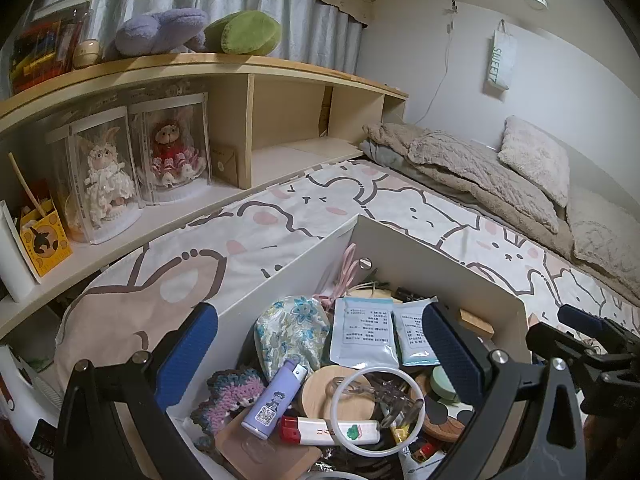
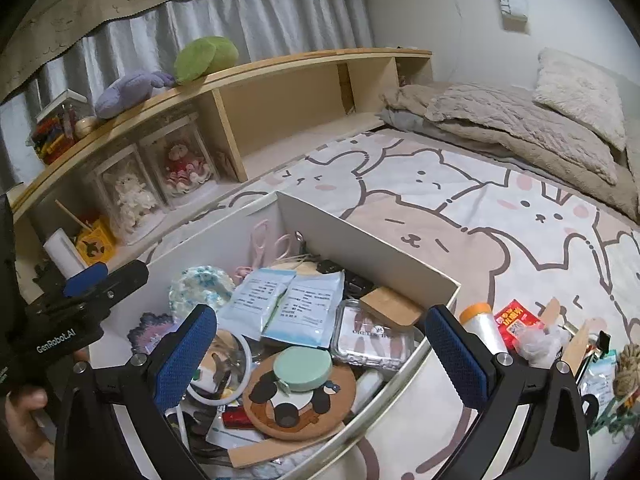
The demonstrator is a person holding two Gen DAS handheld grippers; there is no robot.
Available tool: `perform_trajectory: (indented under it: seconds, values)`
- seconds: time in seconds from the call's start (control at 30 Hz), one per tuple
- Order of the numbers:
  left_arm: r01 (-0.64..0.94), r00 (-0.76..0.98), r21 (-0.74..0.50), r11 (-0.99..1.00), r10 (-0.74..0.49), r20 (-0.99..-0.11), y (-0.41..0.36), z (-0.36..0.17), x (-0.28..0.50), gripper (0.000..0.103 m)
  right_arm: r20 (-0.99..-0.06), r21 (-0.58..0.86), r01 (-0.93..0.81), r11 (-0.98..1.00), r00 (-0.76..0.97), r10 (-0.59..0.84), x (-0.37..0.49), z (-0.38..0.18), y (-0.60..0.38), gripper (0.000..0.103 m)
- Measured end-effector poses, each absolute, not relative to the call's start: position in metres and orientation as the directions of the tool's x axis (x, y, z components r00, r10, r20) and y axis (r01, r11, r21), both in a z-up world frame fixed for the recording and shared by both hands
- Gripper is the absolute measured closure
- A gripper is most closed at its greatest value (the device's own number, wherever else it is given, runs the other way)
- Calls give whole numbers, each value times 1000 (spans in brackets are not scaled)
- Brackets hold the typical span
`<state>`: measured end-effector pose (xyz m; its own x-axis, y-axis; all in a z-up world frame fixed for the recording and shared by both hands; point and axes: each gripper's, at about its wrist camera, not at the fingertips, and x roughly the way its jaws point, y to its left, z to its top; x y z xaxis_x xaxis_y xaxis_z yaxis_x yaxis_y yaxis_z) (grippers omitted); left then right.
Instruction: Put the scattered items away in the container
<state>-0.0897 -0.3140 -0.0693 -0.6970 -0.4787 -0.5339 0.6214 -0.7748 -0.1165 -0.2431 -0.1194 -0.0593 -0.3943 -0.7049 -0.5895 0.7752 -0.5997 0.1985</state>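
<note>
White board forms the walls of the container (image 1: 448,256), an open box resting on a bed sheet (image 2: 460,208) printed with cartoon rabbits and bears. The left tool (image 1: 320,344) is positioned above the container with its blue-padded fingers (image 1: 188,344) spread wide and nothing between them. Directly below and between those fingers lie a floral pouch (image 1: 294,328), two pale blue sachets (image 1: 362,330), a lilac lighter (image 1: 274,398), a white lighter with a red cap (image 1: 332,432), a white ring (image 1: 378,408) and a round wooden lid (image 1: 320,394). The right tool (image 2: 320,352) is likewise fully open and holds nothing; its left finger (image 2: 186,354) is over the container contents, while its right finger (image 2: 456,354) sits just outside the container's near corner. Between its fingers are a round bear-pattern coaster (image 2: 300,404) with a mint green disc (image 2: 302,368) resting on it, and a clear plastic case (image 2: 374,334) just beyond. To the right of the right tool, outside the container, scattered items remain on the sheet: a film roll with an orange cap (image 2: 482,322), a red packet (image 2: 516,320) and a crumpled clear bag (image 2: 536,340). Beyond both tools, a wooden shelf (image 1: 248,68) carries two boxed dolls (image 1: 140,160) and plush toys (image 1: 200,32).
</note>
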Motion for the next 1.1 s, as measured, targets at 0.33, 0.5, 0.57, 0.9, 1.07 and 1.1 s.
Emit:
perform_trajectory:
  seconds: [0.33, 0.5, 0.57, 0.9, 1.07, 1.1]
  values:
    - [615, -696, -101, -782, -478, -536, -309, -68, -93, 0, -570, 173, 760, -627, -442, -693, -243, -54, -108, 0]
    - [607, -699, -97, -789, -473, -536, -305, -68, -97, 0, -560, 185, 741, -646, -460, -689, -246, -50, -96, 0]
    - [597, -708, -100, -796, -464, -533, -301, -67, -98, 0, -560, 184, 735, -653, -467, -684, -246, -47, -89, 0]
    - [553, -740, -92, -828, -437, -512, -274, -58, -111, 0, -524, 166, 669, -725, -563, -640, -246, -30, -35, 0]
    - [515, -766, -104, -851, -403, -500, -260, -54, -119, 0, -514, 152, 630, -762, -608, -605, -246, -24, -2, 0]
    - [513, -769, -102, -852, -403, -495, -257, -53, -120, 0, -511, 151, 621, -769, -617, -598, -246, -23, 5, 0]
